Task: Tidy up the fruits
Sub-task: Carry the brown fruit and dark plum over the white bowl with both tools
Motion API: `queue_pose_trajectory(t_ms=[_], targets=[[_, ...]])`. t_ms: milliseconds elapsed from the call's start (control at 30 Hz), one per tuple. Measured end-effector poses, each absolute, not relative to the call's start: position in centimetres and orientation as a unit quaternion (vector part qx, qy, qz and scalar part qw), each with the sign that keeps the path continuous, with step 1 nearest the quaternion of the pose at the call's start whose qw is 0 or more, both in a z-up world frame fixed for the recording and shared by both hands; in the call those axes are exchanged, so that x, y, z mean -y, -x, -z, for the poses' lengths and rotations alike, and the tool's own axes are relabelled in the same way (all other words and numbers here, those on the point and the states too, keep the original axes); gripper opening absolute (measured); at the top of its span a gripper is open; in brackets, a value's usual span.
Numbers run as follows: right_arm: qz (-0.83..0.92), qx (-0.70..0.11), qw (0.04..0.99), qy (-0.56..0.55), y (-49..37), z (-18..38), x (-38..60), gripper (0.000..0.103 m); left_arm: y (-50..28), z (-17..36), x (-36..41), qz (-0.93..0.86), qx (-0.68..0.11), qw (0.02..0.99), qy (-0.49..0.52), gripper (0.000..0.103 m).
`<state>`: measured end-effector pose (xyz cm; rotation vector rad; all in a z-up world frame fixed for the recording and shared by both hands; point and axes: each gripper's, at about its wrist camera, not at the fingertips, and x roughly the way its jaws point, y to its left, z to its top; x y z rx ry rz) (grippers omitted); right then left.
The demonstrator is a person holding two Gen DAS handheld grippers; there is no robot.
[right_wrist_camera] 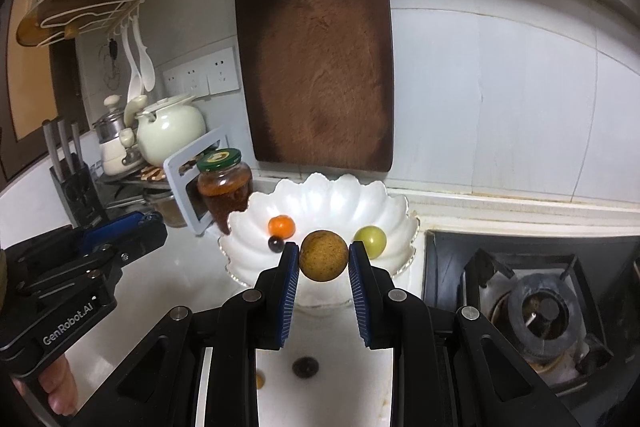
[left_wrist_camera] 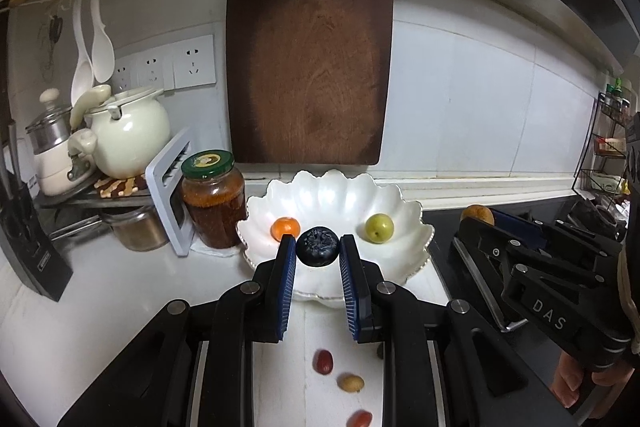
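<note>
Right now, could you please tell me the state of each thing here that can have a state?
Left tool: shut on the dark fruit, above the bowl's near rim.
Right tool: shut on the brown fruit.
White bowl: upright, holding an orange fruit and a green fruit.
Jar: upright, lid on.
Stove burner: no flame visible.

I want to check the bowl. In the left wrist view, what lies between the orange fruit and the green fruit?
The dark blue fruit, held by the left gripper, appears there; otherwise bare white bowl.
</note>
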<state>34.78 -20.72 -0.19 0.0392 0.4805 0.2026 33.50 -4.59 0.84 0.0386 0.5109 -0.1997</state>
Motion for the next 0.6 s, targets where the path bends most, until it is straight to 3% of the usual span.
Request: queue_pose_trajectory(t_ms=[600], targets=[[-0.099,-0.294,0.95,-0.025,-42.0,1.8,20.3,0.027,-41.6,1.3,4.7,0.101,-0.316,0.943,-0.017,0.023]])
